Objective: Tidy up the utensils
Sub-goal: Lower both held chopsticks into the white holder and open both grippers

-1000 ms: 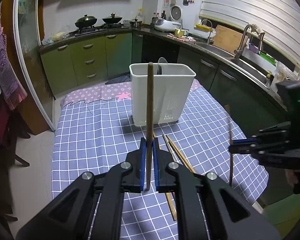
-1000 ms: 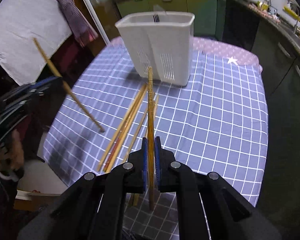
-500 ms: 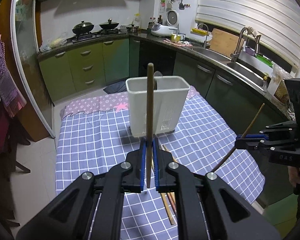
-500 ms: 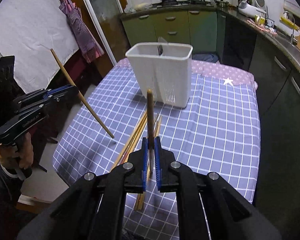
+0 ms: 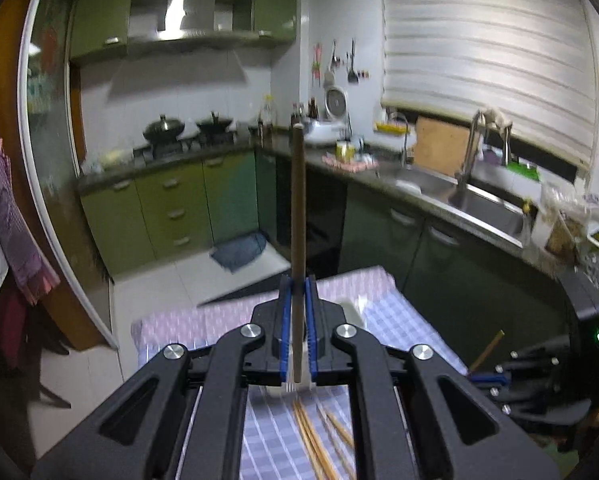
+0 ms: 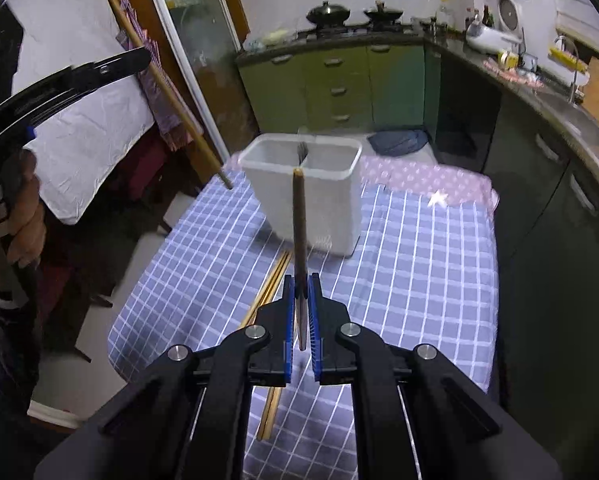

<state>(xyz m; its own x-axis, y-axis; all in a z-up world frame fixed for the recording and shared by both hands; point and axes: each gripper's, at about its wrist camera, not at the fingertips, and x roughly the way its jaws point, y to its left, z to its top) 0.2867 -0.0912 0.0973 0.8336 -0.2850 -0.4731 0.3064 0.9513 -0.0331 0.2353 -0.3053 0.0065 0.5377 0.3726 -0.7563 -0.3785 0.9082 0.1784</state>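
Observation:
My left gripper (image 5: pixel 298 292) is shut on a brown chopstick (image 5: pixel 298 216) that stands upright, high above the table. My right gripper (image 6: pixel 301 292) is shut on another brown chopstick (image 6: pixel 299 232) pointing toward the white utensil holder (image 6: pixel 311 200), which has two compartments and a fork (image 6: pixel 301 151) at its divider. Several loose chopsticks (image 6: pixel 271 292) lie on the checked tablecloth (image 6: pixel 419 272) in front of the holder; they also show in the left wrist view (image 5: pixel 319 436). The holder is mostly hidden behind my left fingers (image 5: pixel 285 320). The left gripper and its chopstick (image 6: pixel 167 92) show at the left of the right wrist view.
Green kitchen cabinets (image 5: pixel 187 208) and a stove with pans (image 5: pixel 187 128) stand behind the table. A counter with a sink (image 5: pixel 483 204) runs along the right. A glass door (image 6: pixel 195 64) and hanging cloth (image 5: pixel 7 208) are at the left. The right gripper (image 5: pixel 539 380) shows at lower right.
Both grippers have risen and tilted upward with their chopsticks. The left view now looks over the holder toward the kitchen. The right gripper has drawn back and higher from the holder.

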